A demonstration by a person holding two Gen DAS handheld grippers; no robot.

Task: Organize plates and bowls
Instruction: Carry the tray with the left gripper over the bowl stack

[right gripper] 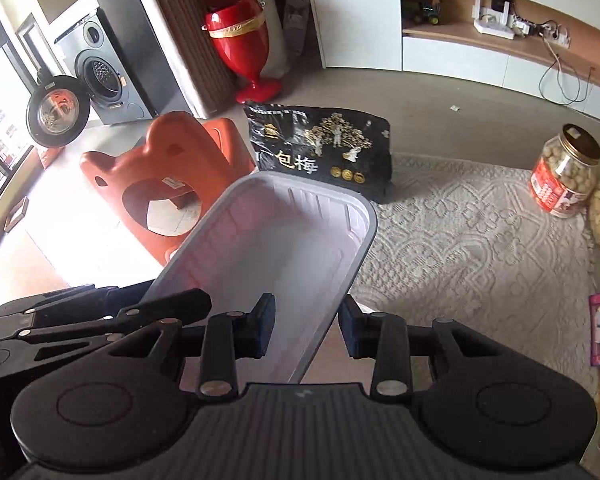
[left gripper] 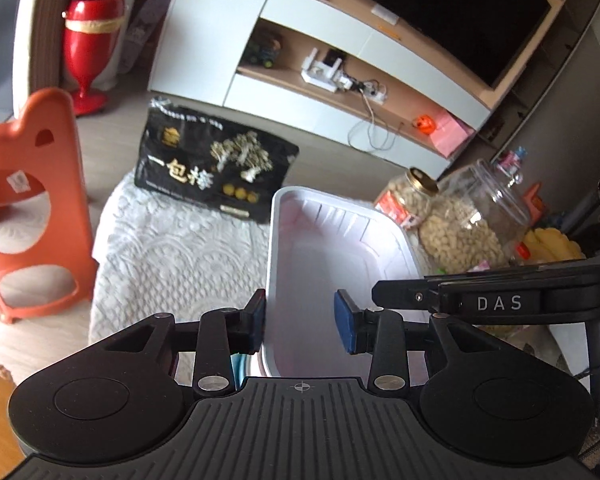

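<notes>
Living room floor in grey, with a white lace-patterned cloth (right gripper: 460,240) spread over a low surface. Standing at the cloth's far edge, a black foil snack bag with gold print (left gripper: 216,168), taken as the mark for all else. Left of the bag, down on the floor, an orange moulded plastic stool with bear ears (left gripper: 32,200). Beyond the bag, against the wall, a glossy red goblet-shaped vase (right gripper: 240,40). Right of the bag, on the cloth, a clear plastic jar with a gold lid (right gripper: 564,172), filled with pale nuts. Just this side of the bag, raised off the cloth and tilted, a white rectangular plastic tray with ribbed walls (right gripper: 284,240), far short end close to the bag's lower edge. Set on the tray's right long rim, nearer than the bag: right gripper (right gripper: 306,328), jaws narrow, one blue pad inside the tray wall and the other outside against the rim. Probably a firm pinch, though hard to confirm, the inner pad's contact being lost against the sloping wall. At the tray's opposite long rim, left gripper (left gripper: 300,320), jaws parted wide, one pad just beside the rim's outer edge, the other over the tray's interior and apart from the wall, gripping nothing.
</notes>
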